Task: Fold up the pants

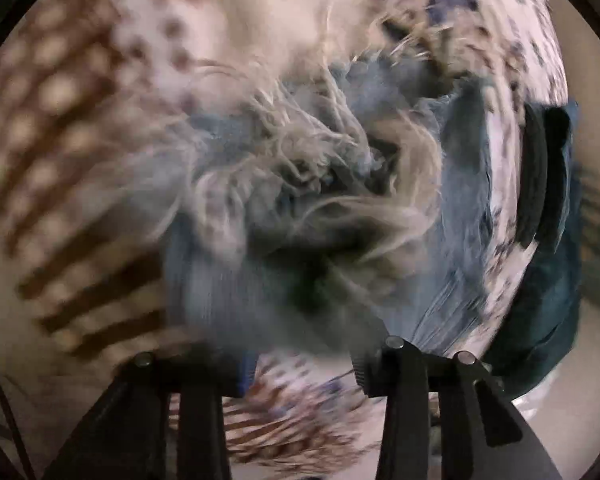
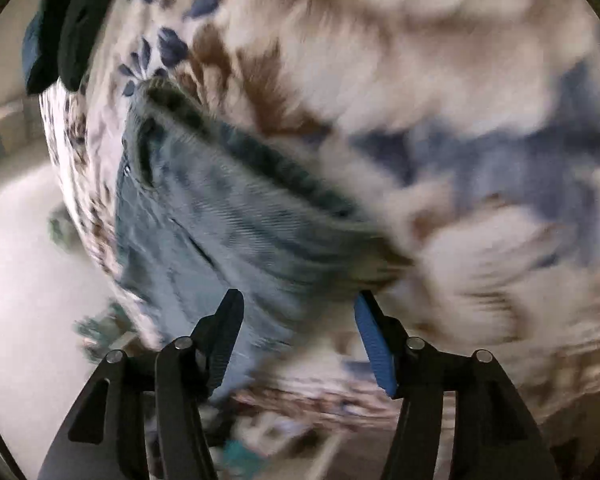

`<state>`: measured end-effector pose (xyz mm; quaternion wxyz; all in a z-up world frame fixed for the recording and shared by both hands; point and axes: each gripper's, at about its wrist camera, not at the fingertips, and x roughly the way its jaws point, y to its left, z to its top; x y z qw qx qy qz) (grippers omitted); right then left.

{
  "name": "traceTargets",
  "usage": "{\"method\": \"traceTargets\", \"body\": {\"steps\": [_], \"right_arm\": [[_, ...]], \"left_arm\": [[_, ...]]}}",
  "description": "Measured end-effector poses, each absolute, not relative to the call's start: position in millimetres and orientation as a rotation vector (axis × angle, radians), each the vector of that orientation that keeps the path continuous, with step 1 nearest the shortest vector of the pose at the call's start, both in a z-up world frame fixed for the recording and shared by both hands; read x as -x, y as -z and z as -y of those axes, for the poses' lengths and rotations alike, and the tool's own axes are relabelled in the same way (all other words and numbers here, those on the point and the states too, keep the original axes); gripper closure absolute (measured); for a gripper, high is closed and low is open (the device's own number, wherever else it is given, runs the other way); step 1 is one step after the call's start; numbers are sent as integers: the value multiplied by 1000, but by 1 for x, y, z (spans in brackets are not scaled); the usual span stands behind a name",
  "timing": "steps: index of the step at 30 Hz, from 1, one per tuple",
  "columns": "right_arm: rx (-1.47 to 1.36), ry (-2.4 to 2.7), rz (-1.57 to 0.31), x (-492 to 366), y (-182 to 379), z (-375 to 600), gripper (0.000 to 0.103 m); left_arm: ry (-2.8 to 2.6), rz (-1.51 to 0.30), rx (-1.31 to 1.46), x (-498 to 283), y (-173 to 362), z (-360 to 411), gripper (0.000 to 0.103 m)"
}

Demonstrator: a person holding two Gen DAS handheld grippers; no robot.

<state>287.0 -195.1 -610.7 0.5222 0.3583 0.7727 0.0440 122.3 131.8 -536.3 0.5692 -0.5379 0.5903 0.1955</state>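
Light blue denim pants [image 1: 284, 216] with a frayed white hem lie crumpled on a flower-patterned bedspread [image 1: 100, 128]. In the left wrist view the frayed hem fills the middle, right in front of my left gripper [image 1: 300, 360], whose jaws stand apart with the blurred cloth between and above them. In the right wrist view the pants [image 2: 220, 216] show a pocket and a folded edge. My right gripper [image 2: 300, 332] is open, its blue-padded fingers [image 2: 374, 348] at the near edge of the denim. Both views are motion-blurred.
A dark folded garment [image 1: 540, 168] lies at the bed's right edge, also shown at the top left in the right wrist view [image 2: 68, 20]. The pale floor [image 2: 20, 260] lies beyond the bed's edge on the left, with small items [image 2: 100, 328] on it.
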Motion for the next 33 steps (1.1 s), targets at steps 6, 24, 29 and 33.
{"method": "traceTargets", "body": {"steps": [6, 24, 29, 33], "right_arm": [[-437, -246, -1719, -349, 568, 183, 39], [-165, -518, -1429, -411, 511, 105, 81], [-185, -506, -1368, -449, 501, 80, 82], [-230, -401, -1403, -483, 534, 75, 82]], "left_arm": [[-383, -1291, 784, -185, 495, -136, 48], [-307, -1154, 352, -289, 471, -140, 99], [-367, -1111, 347, -318, 461, -175, 99], [-392, -1144, 440, -317, 478, -194, 97]]}}
